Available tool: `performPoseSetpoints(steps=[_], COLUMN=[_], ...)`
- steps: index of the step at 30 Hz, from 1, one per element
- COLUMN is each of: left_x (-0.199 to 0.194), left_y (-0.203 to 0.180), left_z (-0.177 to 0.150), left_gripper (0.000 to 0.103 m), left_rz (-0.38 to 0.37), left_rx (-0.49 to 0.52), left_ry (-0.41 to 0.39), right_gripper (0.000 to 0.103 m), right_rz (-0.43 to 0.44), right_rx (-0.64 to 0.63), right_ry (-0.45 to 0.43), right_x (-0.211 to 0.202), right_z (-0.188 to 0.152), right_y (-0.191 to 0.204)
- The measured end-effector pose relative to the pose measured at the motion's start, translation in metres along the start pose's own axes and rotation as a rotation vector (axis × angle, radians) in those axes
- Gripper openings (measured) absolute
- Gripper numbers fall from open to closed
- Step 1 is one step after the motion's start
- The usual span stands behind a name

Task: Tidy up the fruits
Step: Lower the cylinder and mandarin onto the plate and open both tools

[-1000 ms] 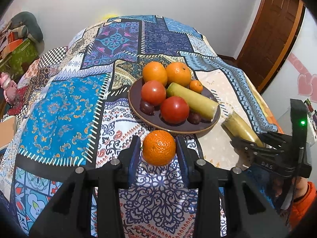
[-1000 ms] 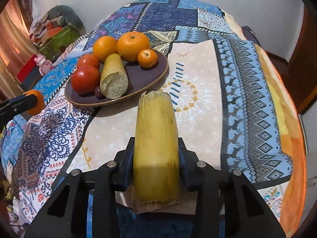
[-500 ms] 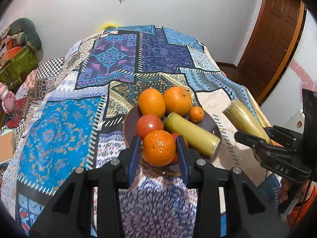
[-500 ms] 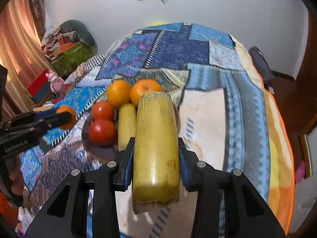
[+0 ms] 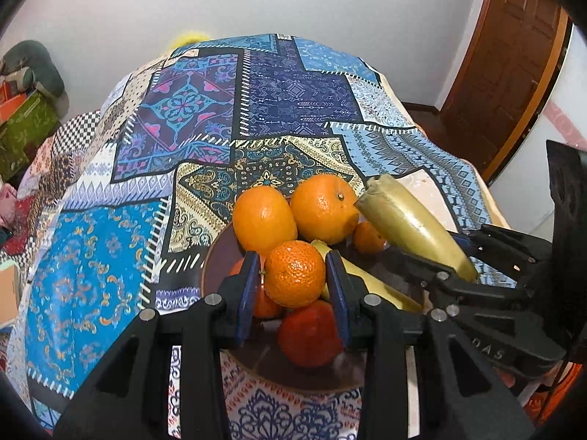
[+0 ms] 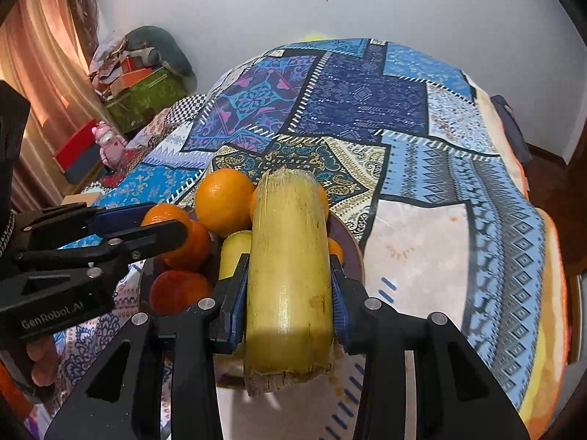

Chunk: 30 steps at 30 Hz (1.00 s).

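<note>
A mandarin (image 5: 294,273) is clenched between the blue pads of the left gripper (image 5: 294,282) and is held above the dark brown plate (image 5: 211,260), roughly over its middle. Beneath it, at 6 o'clock of the mandarin, a red tomato (image 5: 310,333) is seen on the plate; two large oranges (image 5: 265,217) (image 5: 323,207) sit at the plate's 12 o'clock edge, touching one another. A small mandarin (image 5: 367,236) lies at about 2 o'clock of the held one, and a yellow-green cane piece (image 5: 370,286) is laid across the plate (partly hidden by the gripper finger).

A second, larger sugarcane segment (image 6: 290,275) is grasped lengthwise by the right gripper (image 6: 290,293), its pads pressed on both flanks; its rough cut end faces the camera and its far end points to 12 o'clock, above the right side of the plate. In the left wrist view this gripper is seen entering from 3 o'clock, its cane tip just beside the right-hand orange.

The plate rests on a patchwork-patterned tablecloth (image 5: 110,256). A wooden door (image 5: 506,73) is seen at 2 o'clock.
</note>
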<state>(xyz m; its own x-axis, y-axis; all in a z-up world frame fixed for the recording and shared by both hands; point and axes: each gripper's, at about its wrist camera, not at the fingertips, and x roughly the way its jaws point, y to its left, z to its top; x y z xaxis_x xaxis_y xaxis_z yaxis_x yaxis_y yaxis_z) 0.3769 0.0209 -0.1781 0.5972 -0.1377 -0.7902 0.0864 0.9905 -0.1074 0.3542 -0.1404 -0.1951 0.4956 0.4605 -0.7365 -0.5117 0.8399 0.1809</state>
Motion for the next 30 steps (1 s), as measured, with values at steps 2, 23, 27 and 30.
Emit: performPoseSetpoints(steps=[2,23,27,30], left_x=[0.005,-0.044,-0.095,-0.144], left_y=[-0.002,-0.008,-0.011,-0.013], left_z=[0.002,0.001,-0.004,-0.011], left_gripper=[0.036,0.048,0.048,0.048], left_rz=[0.009,0.044,0.061,0.051], left_rx=[0.009,0.030,0.023,0.011], left_ry=[0.003,-0.092,-0.205,-0.307], right_gripper=[0.035,0.041,0.041,0.041], right_rz=[0.018,0.017,0.005,-0.011], right_rx=[-0.004,0.008,0.019,0.014], right_ry=[0.005,-0.039,-0.108,-0.196], right_x=[0.004,-0.043,-0.085,-0.130], right_z=[0.000,0.003,0.007,0.007], right_y=[0.000,0.000,0.008,0.022])
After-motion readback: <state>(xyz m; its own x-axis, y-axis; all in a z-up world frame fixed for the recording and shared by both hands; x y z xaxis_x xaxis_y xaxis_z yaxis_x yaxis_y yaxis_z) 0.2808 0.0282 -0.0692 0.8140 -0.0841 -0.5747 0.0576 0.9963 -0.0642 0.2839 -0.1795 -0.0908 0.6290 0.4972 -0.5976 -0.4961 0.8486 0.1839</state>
